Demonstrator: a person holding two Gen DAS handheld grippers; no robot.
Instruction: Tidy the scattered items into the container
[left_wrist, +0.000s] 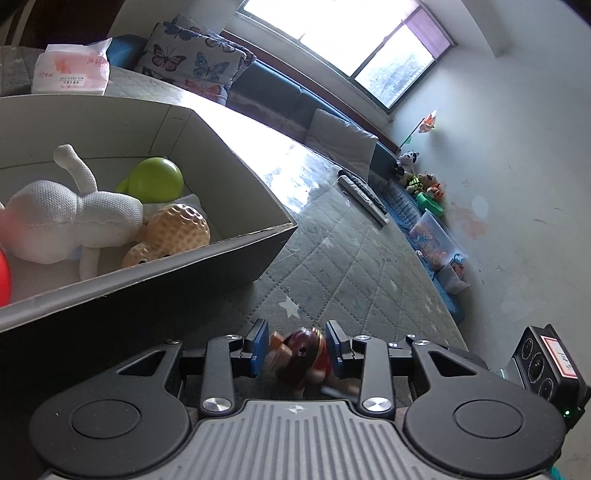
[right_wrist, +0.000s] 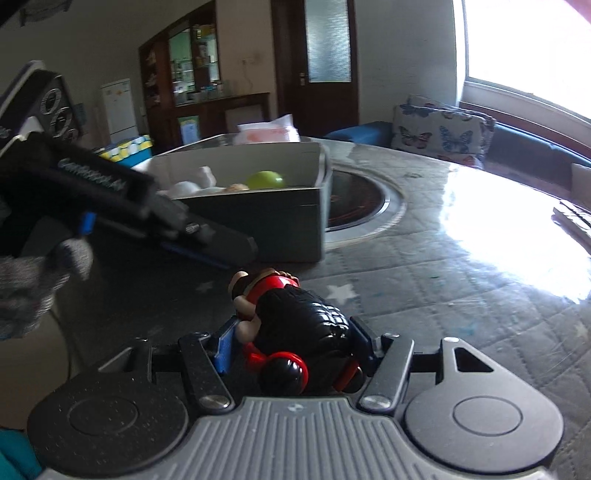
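We're mid pick-and-place on the last loose toy we can see. The right gripper (right_wrist: 288, 350) has its blue pads pinched on the red-and-black figure toy (right_wrist: 295, 325); the jaws sit tight on both flanks, and the toy's head pokes forward, low over the quilted mat (right_wrist: 461, 280).

From the left wrist view the same toy (left_wrist: 303, 354) shows between the left gripper (left_wrist: 297, 347) fingers, but those pads stand spread with gaps on each side, so it is not gripping. In the right view that gripper hangs just beside the box's near wall.

The cardboard box (right_wrist: 258, 221) is straight ahead, near the toy, and already holds the white plush (left_wrist: 70, 218), green ball (left_wrist: 159, 181) and tan dimpled toy (left_wrist: 177, 229).

Next move, as we judge it: lift the figure above the near wall, carry it forward over the open space, then release. Risk: clipping the wall or the left gripper.
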